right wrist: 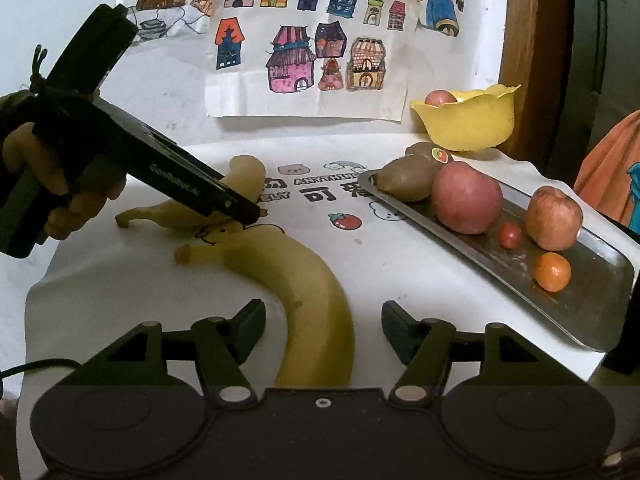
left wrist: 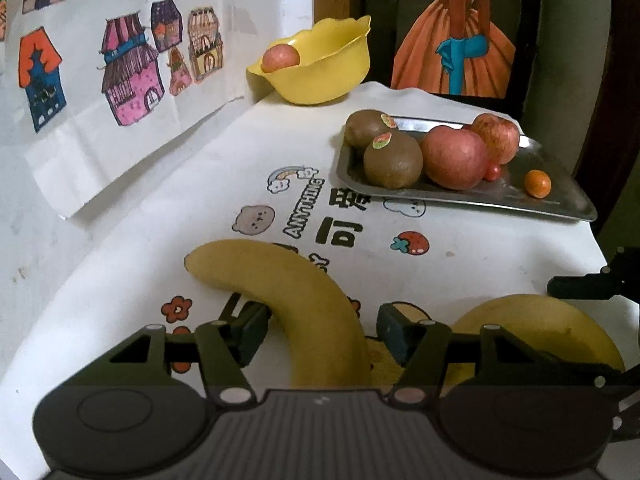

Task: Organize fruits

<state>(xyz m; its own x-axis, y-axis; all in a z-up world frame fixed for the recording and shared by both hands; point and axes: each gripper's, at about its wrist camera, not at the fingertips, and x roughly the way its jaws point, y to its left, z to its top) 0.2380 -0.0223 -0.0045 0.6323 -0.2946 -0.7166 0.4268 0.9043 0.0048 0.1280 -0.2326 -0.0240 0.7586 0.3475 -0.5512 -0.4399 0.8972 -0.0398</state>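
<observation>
Lengthwise between open left tongs [left wrist: 320, 332], banana [left wrist: 288, 300], tip pointing away

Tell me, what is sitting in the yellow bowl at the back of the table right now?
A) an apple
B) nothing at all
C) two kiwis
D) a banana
A. A single reddish apple shows above the rim of the yellow bowl; both bananas lie on the table, and the kiwis sit on the metal tray.
</observation>
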